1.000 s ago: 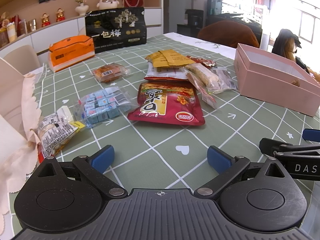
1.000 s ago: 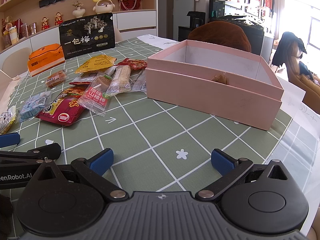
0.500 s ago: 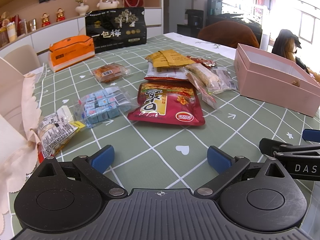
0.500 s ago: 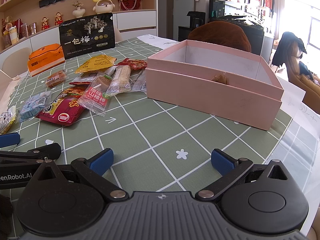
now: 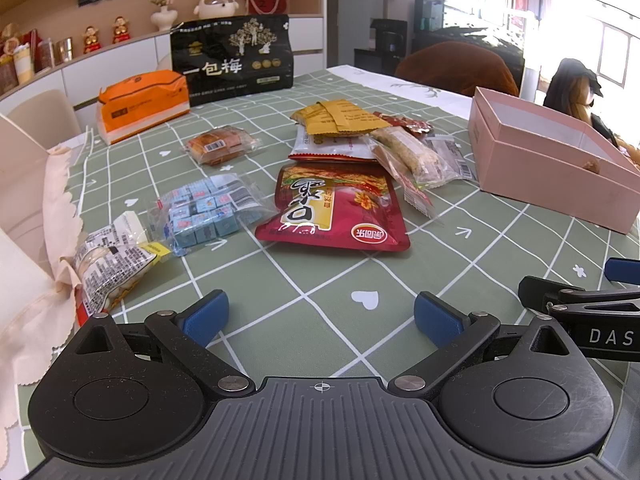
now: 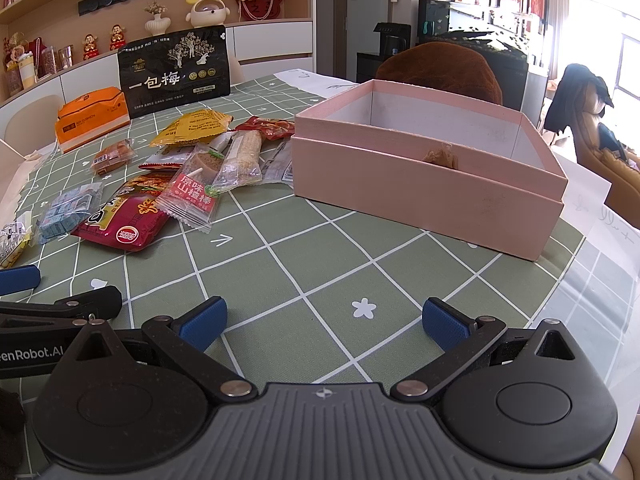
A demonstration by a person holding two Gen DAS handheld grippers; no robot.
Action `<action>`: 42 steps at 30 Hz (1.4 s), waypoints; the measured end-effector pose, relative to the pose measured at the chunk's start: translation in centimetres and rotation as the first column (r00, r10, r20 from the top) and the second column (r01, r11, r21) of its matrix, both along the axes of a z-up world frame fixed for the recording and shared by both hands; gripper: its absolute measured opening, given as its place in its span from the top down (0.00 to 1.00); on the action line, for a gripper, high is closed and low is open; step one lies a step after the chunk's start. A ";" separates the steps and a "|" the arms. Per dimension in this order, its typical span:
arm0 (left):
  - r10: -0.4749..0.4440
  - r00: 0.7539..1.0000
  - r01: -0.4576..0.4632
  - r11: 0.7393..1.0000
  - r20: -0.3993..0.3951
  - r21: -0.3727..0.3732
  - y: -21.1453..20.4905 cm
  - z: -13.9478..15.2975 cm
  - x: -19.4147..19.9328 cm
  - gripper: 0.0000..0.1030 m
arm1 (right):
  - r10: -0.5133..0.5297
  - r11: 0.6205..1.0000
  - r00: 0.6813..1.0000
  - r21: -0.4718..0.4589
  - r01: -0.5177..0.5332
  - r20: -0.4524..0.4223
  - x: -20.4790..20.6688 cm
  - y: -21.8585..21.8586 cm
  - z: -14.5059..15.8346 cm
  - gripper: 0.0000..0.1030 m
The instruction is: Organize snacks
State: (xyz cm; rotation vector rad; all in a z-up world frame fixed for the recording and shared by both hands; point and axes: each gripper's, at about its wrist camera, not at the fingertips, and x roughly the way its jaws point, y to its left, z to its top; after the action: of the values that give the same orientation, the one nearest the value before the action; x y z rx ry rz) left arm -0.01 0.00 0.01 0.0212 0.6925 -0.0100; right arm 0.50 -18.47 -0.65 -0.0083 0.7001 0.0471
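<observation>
Snack packets lie spread on a green checked tablecloth (image 5: 280, 320). A red pouch (image 5: 334, 208) is nearest my left gripper (image 5: 320, 316), which is open and holds nothing, well short of it. Left of the pouch are a bag of blue cubes (image 5: 204, 212) and a printed packet (image 5: 112, 264). Behind lie a yellow packet (image 5: 340, 118), a clear-wrapped bar (image 5: 408, 150) and a small cake (image 5: 218, 146). The open pink box (image 6: 432, 176) holds one small brown piece (image 6: 442, 156). In front of that box my right gripper (image 6: 324, 320) is open and empty.
A large black bag (image 5: 232, 60) and an orange tissue pack (image 5: 144, 100) stand at the table's far side. A pale cloth (image 5: 36, 240) hangs at the left edge. White paper (image 6: 592, 216) lies beyond the box. Chairs stand behind the table.
</observation>
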 end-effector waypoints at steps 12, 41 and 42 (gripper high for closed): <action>0.000 1.000 0.000 1.000 0.000 0.001 0.0 0.0 0.0 0.01 | 0.001 1.000 1.000 -0.001 -0.001 0.000 0.0 0.0 0.0 0.00; 0.000 1.000 0.000 1.000 0.001 0.001 0.0 0.0 0.0 0.00 | 0.011 1.000 1.000 0.000 -0.011 0.001 0.1 -0.1 0.0 0.00; 0.000 1.000 0.000 1.000 0.001 0.001 0.0 0.0 0.0 0.00 | 0.012 1.000 1.000 0.000 -0.012 0.001 0.1 -0.1 0.0 0.00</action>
State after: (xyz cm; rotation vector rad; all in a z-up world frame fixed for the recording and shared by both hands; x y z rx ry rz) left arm -0.02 0.01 0.01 0.0219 0.6915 -0.0097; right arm 0.60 -18.55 -0.69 -0.0126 0.6989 0.0589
